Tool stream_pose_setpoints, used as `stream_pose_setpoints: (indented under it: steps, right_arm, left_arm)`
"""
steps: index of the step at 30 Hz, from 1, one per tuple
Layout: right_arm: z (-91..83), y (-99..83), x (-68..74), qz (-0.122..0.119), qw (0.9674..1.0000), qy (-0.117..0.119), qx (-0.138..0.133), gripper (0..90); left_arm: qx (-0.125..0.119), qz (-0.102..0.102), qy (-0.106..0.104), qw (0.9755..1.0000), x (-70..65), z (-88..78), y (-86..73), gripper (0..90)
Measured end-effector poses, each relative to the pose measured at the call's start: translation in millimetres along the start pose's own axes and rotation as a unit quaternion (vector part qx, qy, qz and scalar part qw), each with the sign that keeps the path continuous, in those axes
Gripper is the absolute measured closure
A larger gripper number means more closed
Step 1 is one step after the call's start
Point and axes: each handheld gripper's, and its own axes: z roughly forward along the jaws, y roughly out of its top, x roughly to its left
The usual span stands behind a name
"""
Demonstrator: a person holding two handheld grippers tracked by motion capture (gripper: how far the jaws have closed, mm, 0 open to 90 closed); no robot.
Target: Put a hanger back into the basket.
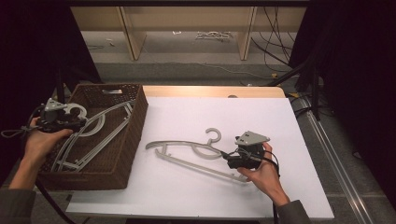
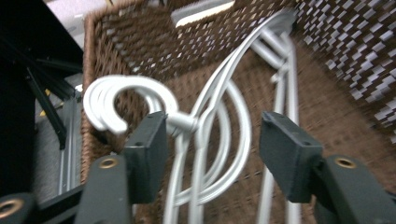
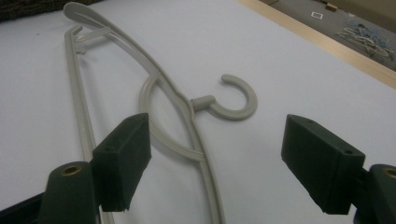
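Stacked grey plastic hangers (image 1: 93, 133) lie in a brown wicker basket (image 1: 140, 116) at the table's left, their hooks at the basket's left rim. My left gripper (image 1: 77, 122) hovers over those hooks. In the left gripper view its jaws (image 2: 212, 140) stand open, with the hangers' necks (image 2: 205, 116) below the gap and no pad pressing on them. One more grey hanger (image 1: 191, 154) lies flat on the white table top. My right gripper (image 1: 229, 161) sits at its right end, and its open jaws (image 3: 217, 154) straddle the hanger's (image 3: 196, 121) arm just short of the hook.
The white board (image 1: 280, 186) covers most of the table, with a wooden strip (image 1: 210, 91) along its far edge. Beyond it are a floor with cables and shelf legs. The basket's woven wall (image 2: 327, 107) rises close to the right of my left gripper.
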Motion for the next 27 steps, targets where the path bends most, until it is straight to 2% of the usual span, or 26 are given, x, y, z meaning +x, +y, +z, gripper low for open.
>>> stream_pose_setpoints:
  steps: [3,6,10,12,15,17,21,25,27]
  right_arm:
    - [0.1,0.7,0.6,0.0,1.0,0.001,-0.003,25.1]
    - [0.4,0.6,1.6,0.003,1.0,0.001,0.0,25.1]
    - [0.9,0.2,1.3,-0.002,1.0,0.0,0.0,25.1]
    - [0.8,0.8,1.9,0.003,1.0,0.001,-0.002,25.1]
    - [1.5,-0.1,1.4,-0.001,1.0,0.004,0.001,25.1]
    - [1.9,-0.1,1.1,0.006,1.0,0.002,0.001,25.0]
    - [0.8,0.5,1.9,0.004,1.0,0.002,-0.002,25.0]
    - [1.9,0.6,1.4,-0.001,1.0,0.008,-0.005,25.1]
    - [1.8,0.0,0.8,0.004,1.0,0.003,-0.001,25.0]
  left_arm:
    - [-0.029,-0.013,-0.019,0.9993,-12.0,-10.6,4.2,36.9]
    - [-0.05,-0.015,-0.039,0.9979,-27.1,-20.1,8.5,35.0]
    - [-0.081,-0.026,-0.069,0.9939,-48.8,-28.1,13.0,32.4]
    - [-0.091,-0.029,-0.081,0.9922,-58.4,-30.1,14.3,30.8]
    - [-0.104,-0.028,-0.104,0.9887,-77.2,-32.3,16.6,29.1]
    - [-0.115,-0.023,-0.115,0.9864,-90.2,-34.5,18.3,28.5]
    - [-0.124,-0.011,-0.143,0.9817,-114.9,-35.5,20.2,25.3]
    - [-0.132,-0.003,-0.163,0.9777,-135.0,-35.2,20.1,23.6]
    - [-0.136,0.001,-0.17,0.9759,-143.3,-35.4,19.9,23.6]
